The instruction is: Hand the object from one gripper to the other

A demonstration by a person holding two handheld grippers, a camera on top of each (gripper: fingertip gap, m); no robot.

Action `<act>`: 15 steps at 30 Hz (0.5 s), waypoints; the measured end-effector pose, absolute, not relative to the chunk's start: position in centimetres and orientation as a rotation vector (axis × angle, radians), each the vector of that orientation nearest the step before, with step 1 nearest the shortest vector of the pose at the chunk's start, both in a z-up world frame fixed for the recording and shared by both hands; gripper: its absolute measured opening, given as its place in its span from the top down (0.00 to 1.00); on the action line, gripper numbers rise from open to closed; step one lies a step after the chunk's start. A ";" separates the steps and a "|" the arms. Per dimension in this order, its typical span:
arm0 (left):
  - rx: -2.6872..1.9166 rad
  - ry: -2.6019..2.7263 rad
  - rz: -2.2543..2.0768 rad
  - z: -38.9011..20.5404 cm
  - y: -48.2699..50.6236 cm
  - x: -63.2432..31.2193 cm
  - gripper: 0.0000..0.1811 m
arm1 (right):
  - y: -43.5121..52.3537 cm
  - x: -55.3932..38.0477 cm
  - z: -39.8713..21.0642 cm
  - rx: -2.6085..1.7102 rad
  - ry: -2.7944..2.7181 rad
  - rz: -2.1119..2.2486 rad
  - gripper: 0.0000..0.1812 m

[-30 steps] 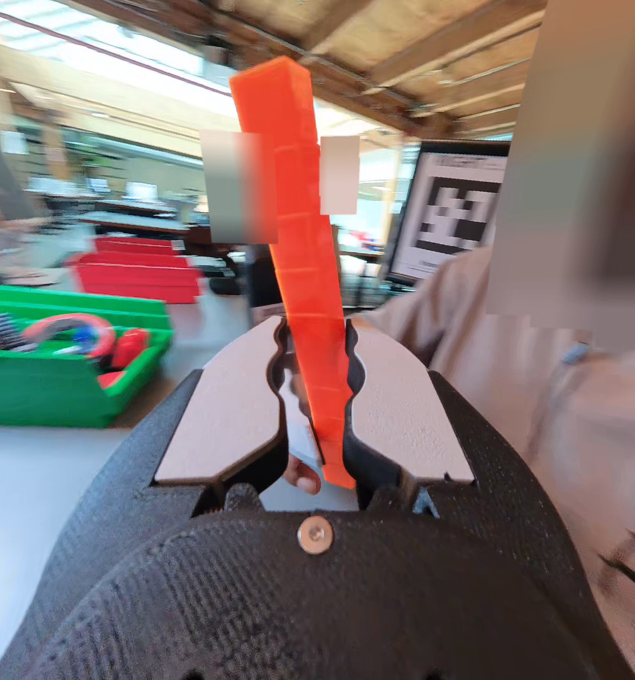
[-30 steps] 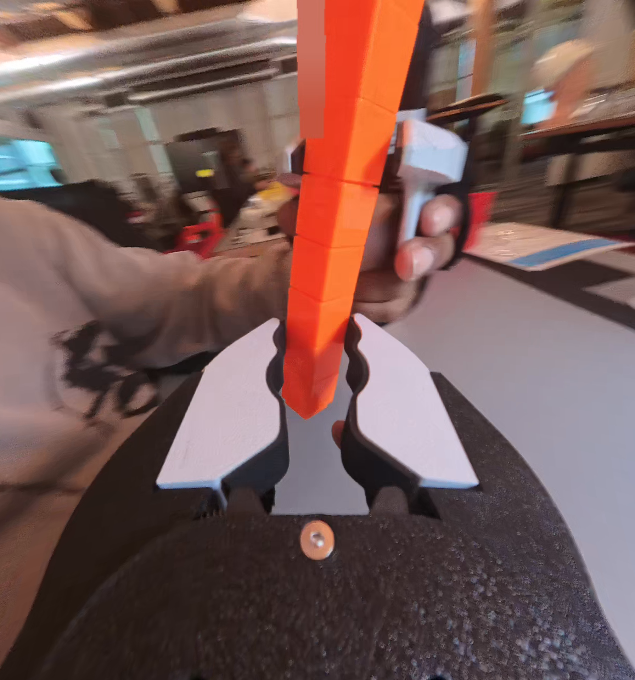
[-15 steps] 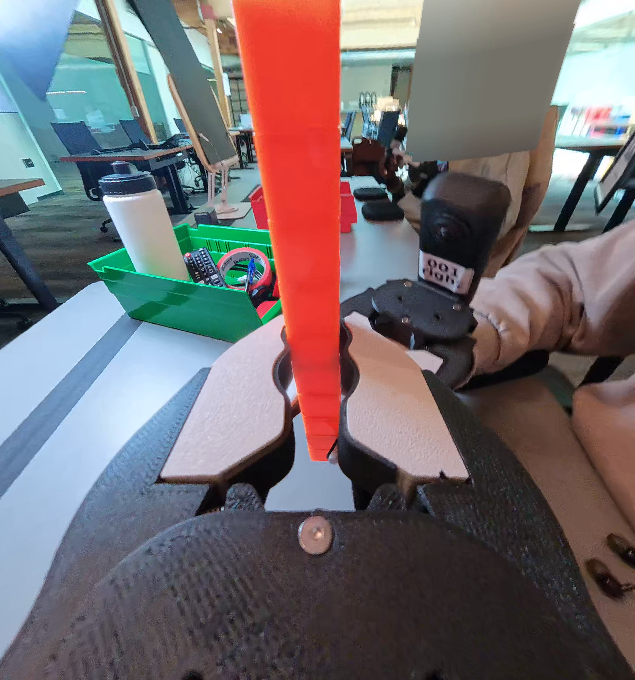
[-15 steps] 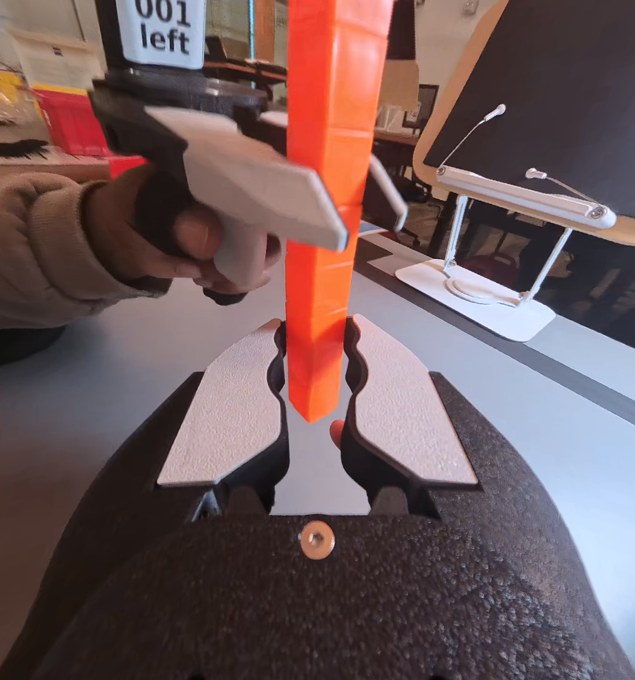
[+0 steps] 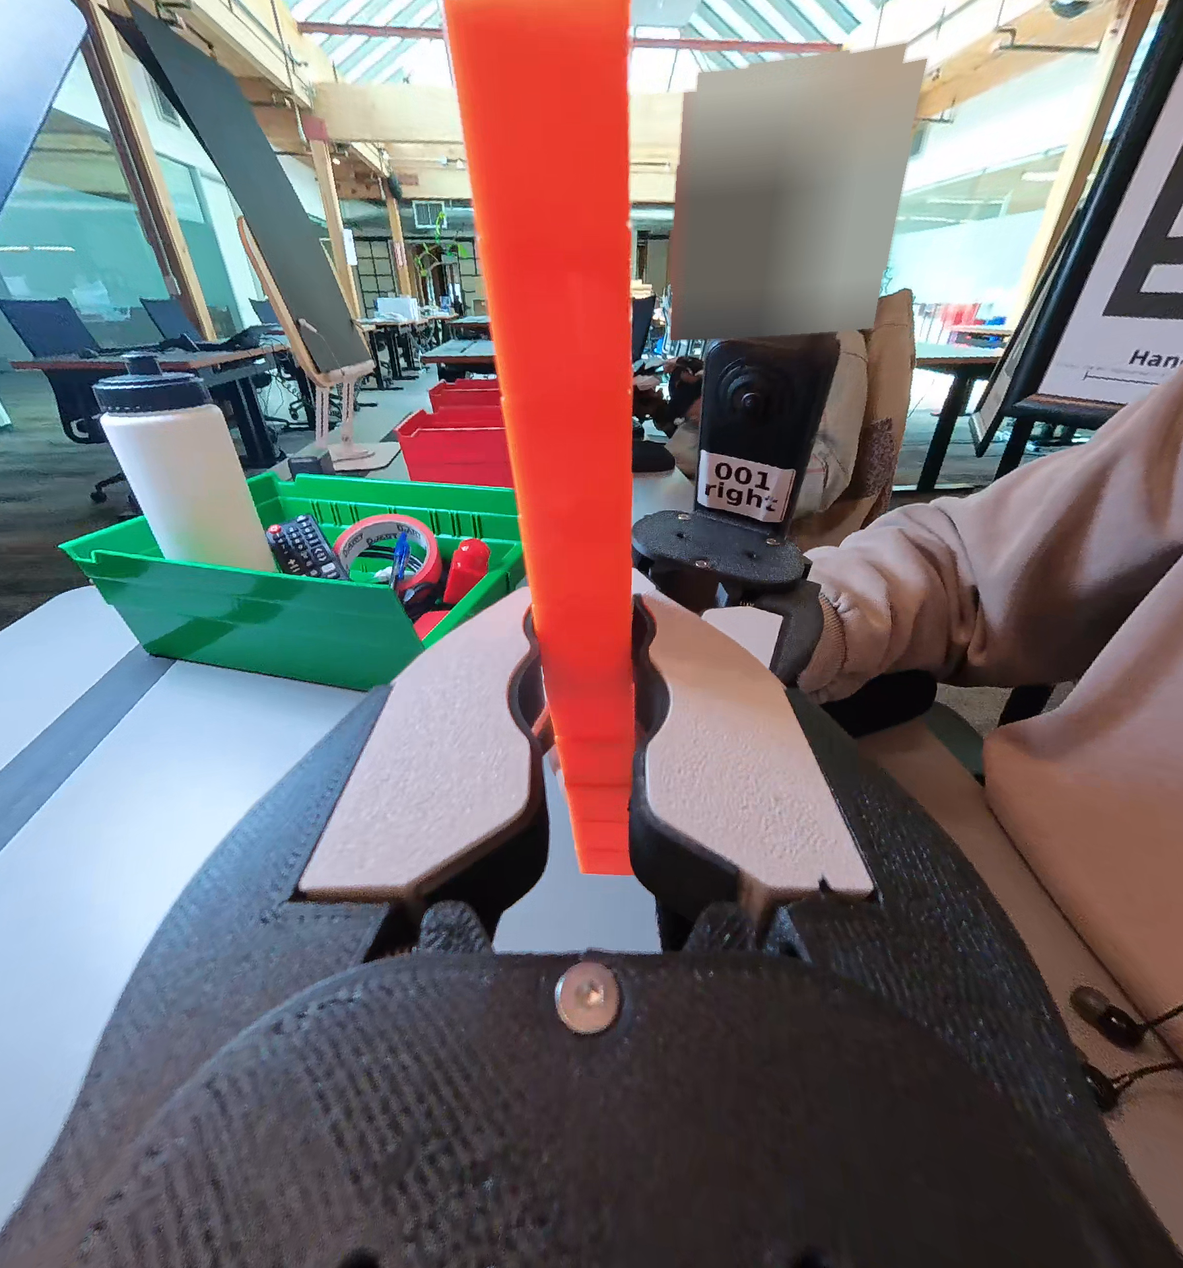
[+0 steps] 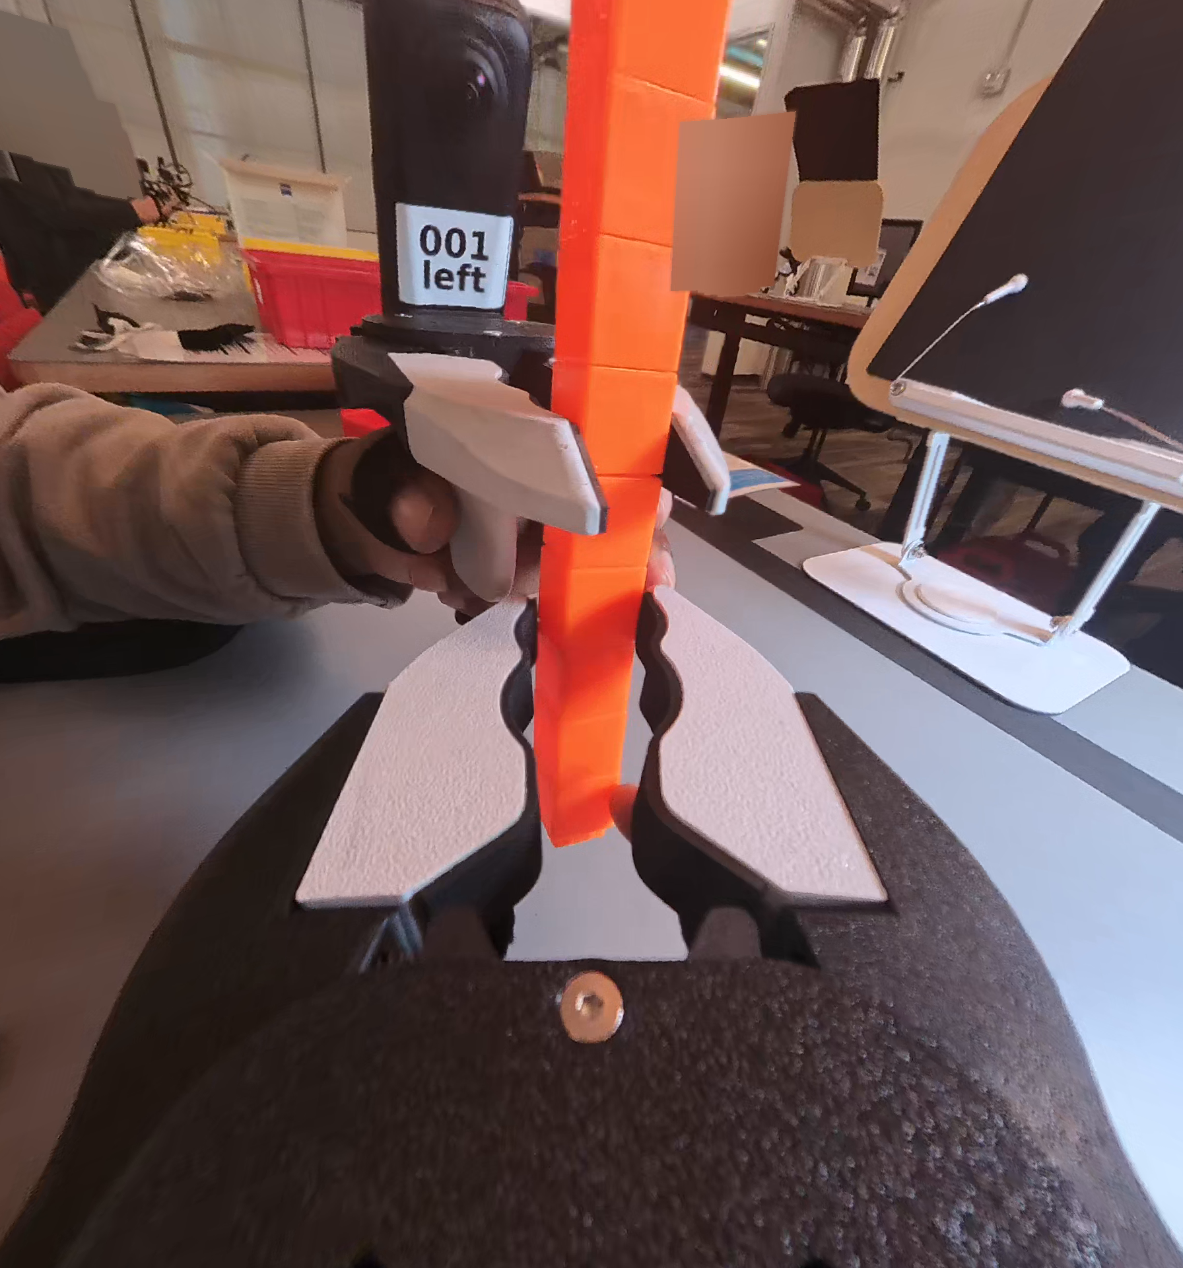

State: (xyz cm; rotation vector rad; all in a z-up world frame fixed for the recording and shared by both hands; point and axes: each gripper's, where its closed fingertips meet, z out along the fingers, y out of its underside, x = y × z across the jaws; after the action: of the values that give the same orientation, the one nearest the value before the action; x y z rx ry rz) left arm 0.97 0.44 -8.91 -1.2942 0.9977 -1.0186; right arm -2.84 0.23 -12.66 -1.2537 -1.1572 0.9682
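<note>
A long orange bar of joined blocks [image 5: 554, 343] stands upright over the grey table [image 5: 60, 789]. My left gripper [image 5: 585, 617] is shut on it, and the bar's lower end reaches down between the jaws. My right gripper [image 6: 585, 611] is shut on the same bar [image 6: 616, 309] near its lower end. In the right wrist view the left gripper [image 6: 633, 501] clamps the bar just above my right fingers, with a hand around its grip. In the left wrist view the body of the right gripper [image 5: 719, 562] shows just behind the bar; its fingertips are hidden.
A green bin [image 5: 253, 617] holds a white bottle [image 5: 184, 480], a remote and a roll of tape, at the left. Red bins [image 5: 451, 446] stand behind it. A dark board on a white stand [image 6: 973, 617] is at the right. A dark stripe [image 6: 986, 727] crosses the table. Tip to tip, the grippers are about 5 centimetres apart.
Both views have swung from a blurred, upward look to a steady one over the table. The bar has gone from tilted to upright and sits a little deeper between the right jaws.
</note>
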 end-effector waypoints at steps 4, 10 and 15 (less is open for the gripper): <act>-1.336 0.958 -0.961 -8.5 1.0 1.1 0.86 | 0.8 -2.3 -12.3 -1.306 -1.179 0.937 0.85; -1.420 0.839 -0.923 -5.9 2.5 -2.2 0.68 | 6.1 2.9 -8.0 -1.440 -1.018 0.912 0.85; -1.430 0.784 -0.862 -5.2 1.8 -6.1 0.70 | 14.3 12.2 -5.8 -1.662 -0.794 0.742 0.85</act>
State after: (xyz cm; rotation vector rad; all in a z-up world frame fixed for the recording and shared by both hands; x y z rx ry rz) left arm -6.07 1.84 -5.16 -1.4298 0.7836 -0.8622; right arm 12.25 14.30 -5.78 -1.6619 -0.7937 0.7417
